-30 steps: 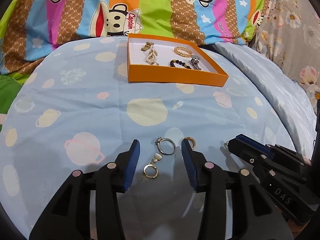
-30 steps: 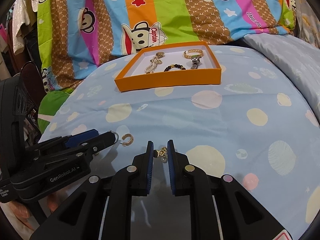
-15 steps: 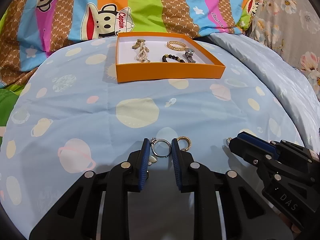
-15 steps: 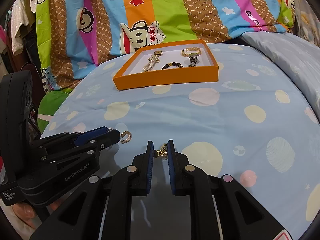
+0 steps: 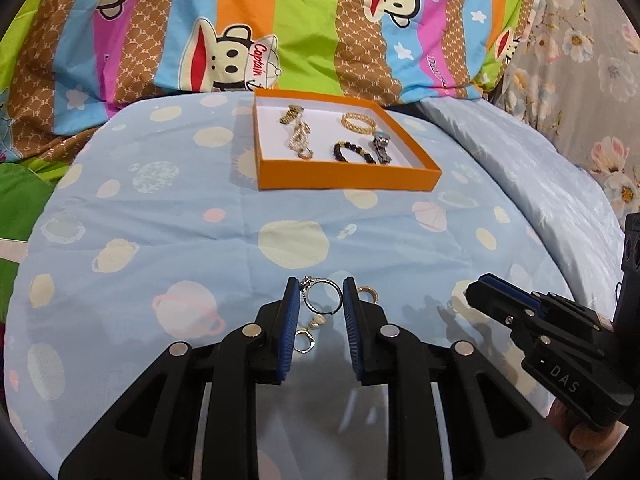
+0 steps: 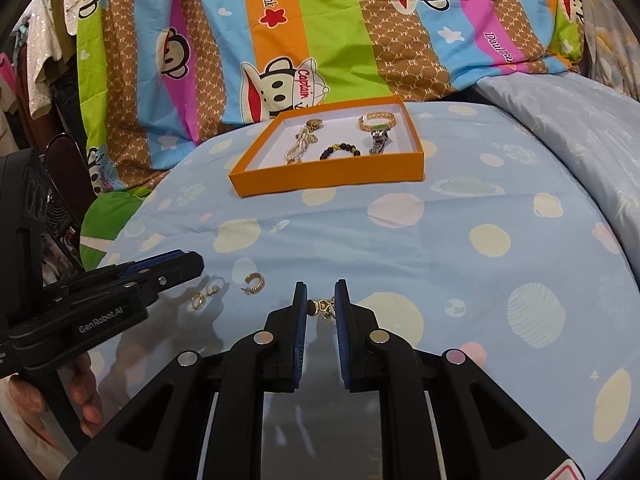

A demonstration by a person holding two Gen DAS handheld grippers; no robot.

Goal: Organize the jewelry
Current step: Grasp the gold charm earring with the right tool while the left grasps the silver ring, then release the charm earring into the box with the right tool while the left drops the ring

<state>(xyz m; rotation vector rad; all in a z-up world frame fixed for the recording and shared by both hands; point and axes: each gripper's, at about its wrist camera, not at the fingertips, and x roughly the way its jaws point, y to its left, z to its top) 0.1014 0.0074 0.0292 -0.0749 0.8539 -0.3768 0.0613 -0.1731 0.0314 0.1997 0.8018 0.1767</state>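
In the left wrist view my left gripper point(image 5: 320, 286) is shut on a silver ring with a stone point(image 5: 322, 297) and holds it just above the blue sheet. Under it lie a gold drop earring point(image 5: 306, 340) and, to the right, a gold hoop earring point(image 5: 368, 293). My right gripper point(image 6: 320, 290) is shut on a small gold charm earring point(image 6: 322, 306) low over the sheet. The orange box point(image 5: 344, 178) stands further back and holds a gold bracelet point(image 5: 357, 122), a dark bead bracelet point(image 5: 354, 151), a pearl chain point(image 5: 300, 140) and a small watch-like piece point(image 5: 381, 146).
The round surface is covered by a blue planet-print sheet point(image 6: 460, 248). A striped cartoon-monkey quilt point(image 5: 304, 20) rises behind the box. A person's hand point(image 6: 84, 392) holds the left gripper body at the lower left. A floral fabric point(image 5: 592, 80) hangs at the far right.
The left jaws came together on the silver ring and raised it off the sheet, leaving the drop earring below. The right gripper stayed shut on its earring, barely moving.
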